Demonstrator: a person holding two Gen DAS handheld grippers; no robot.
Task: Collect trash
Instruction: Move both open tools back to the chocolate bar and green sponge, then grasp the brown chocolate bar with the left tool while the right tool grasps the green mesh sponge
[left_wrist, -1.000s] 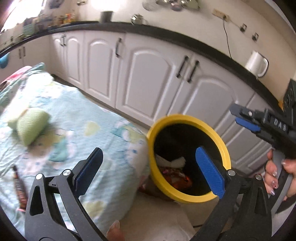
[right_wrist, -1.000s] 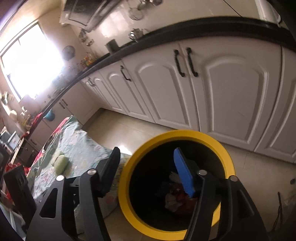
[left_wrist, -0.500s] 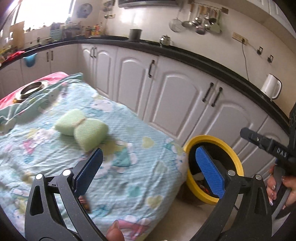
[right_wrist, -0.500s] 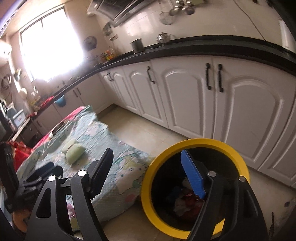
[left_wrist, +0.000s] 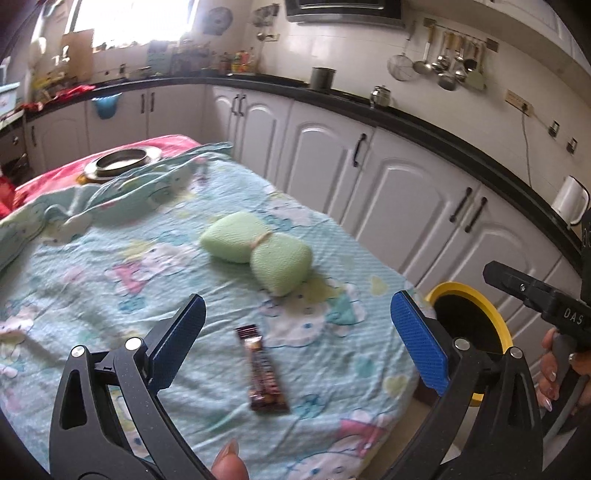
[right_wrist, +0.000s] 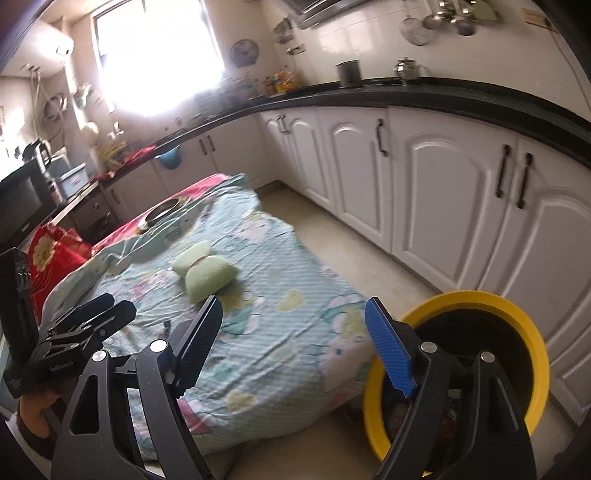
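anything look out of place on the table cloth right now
Yes. A brown snack wrapper lies loose on the patterned cloth, litter that belongs in the yellow-rimmed bin beside the table. A green bow-shaped cushion also lies there. At the far end the cloth is bunched up near a metal bowl.

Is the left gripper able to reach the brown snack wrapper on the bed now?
Probably yes. The left gripper is open and empty, and the brown snack wrapper lies flat on the bedsheet between its fingers' line, with nothing covering it.

White cabinets (left_wrist: 402, 192), black counter (right_wrist: 406, 98) (window (right_wrist: 159, 55) glaring).
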